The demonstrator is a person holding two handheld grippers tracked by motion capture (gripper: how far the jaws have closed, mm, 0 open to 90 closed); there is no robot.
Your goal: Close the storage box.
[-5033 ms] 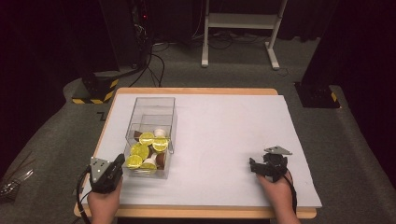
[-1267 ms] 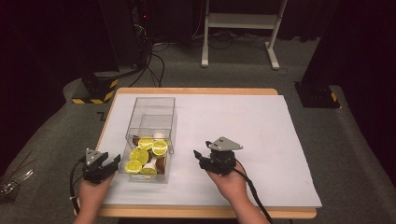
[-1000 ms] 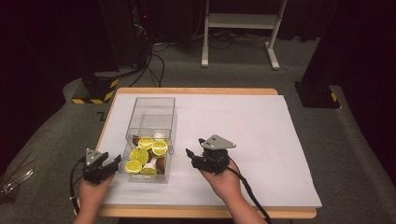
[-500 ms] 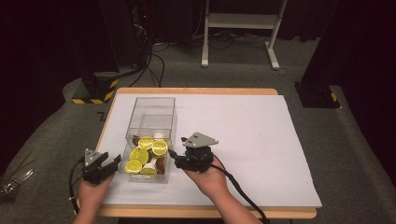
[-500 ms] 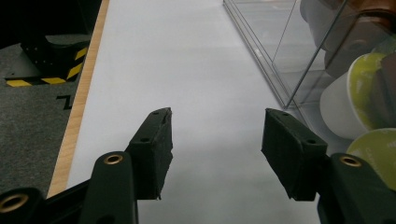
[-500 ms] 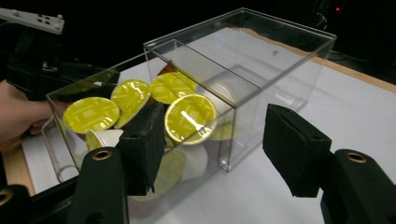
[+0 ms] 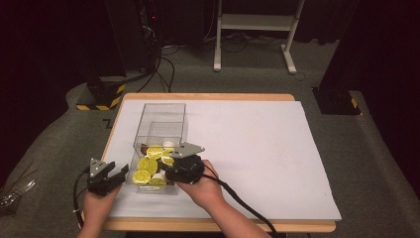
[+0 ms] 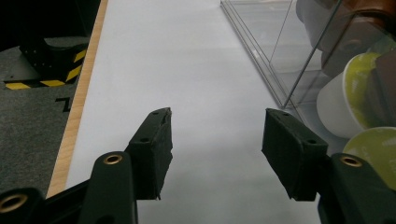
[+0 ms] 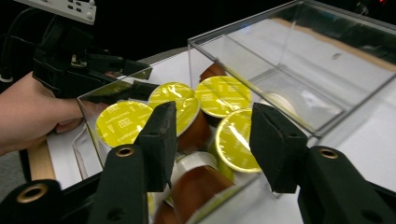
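Right gripper (image 9: 210,144) hangs over the near end of the clear box (image 7: 161,134), jaws apart and empty above the yellow-lidded capsules (image 9: 205,105), probably lining up a pick. Left gripper (image 8: 215,149), jaws also apart, rests just beside the box wall, possibly to steady it

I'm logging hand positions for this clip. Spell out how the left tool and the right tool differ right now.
Position: the left tool sits beside the clear box, off its left wall over bare white table; the right tool hangs above the box's near end, over the yellow-lidded capsules.
Top: the right tool carries a grey three-cornered plate; the left shows none.
Shared: both are black, hand-held, open and empty.
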